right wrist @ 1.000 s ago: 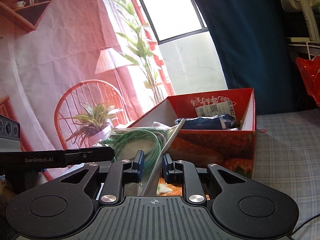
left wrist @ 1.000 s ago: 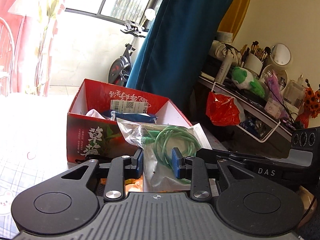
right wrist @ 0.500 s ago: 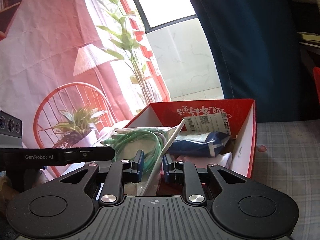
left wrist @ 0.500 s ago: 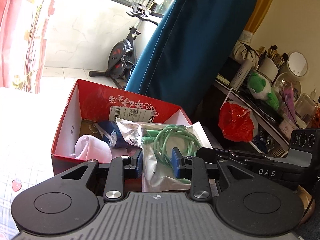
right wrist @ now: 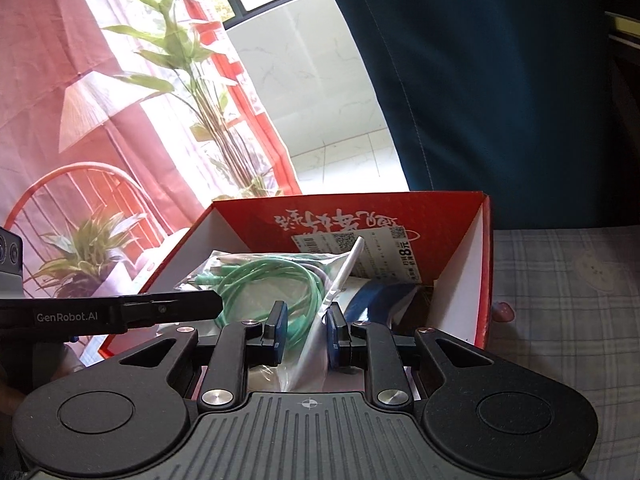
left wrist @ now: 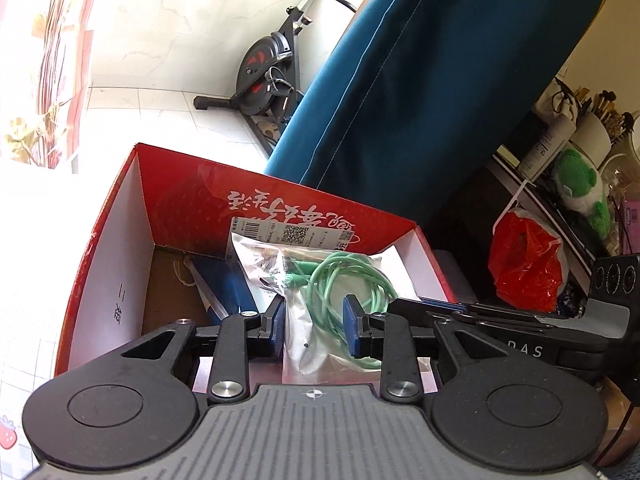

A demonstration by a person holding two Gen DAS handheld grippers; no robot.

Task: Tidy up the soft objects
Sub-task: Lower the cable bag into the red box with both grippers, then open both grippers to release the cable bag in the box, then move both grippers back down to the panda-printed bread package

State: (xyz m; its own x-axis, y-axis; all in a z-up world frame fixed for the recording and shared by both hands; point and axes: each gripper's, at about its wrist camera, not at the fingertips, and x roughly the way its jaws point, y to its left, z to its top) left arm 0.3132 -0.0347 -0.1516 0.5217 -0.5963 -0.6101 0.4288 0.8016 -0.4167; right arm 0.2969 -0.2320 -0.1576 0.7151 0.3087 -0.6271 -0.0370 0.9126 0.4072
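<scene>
Over the red box (left wrist: 120, 264), a clear bag (left wrist: 304, 280) with a green cable (left wrist: 352, 280) inside is held up by two grippers. The left hand-held gripper (left wrist: 314, 330) is clenched on one side of the bag, and the right hand-held gripper (right wrist: 306, 332) is clenched on a folded edge of the same bag. The bag is floppy and slippery. If the pinch is loosened too soon, the bag can be dropped onto the box wall and slide outside. If only one side is let go, the bag can be swung and tipped over the rim. A blue packet (left wrist: 228, 284) is already lying in the box, so the bag may be left propped on it and stick out. The box stands near the edge of a checked cloth (right wrist: 560, 288) and could be bumped.
</scene>
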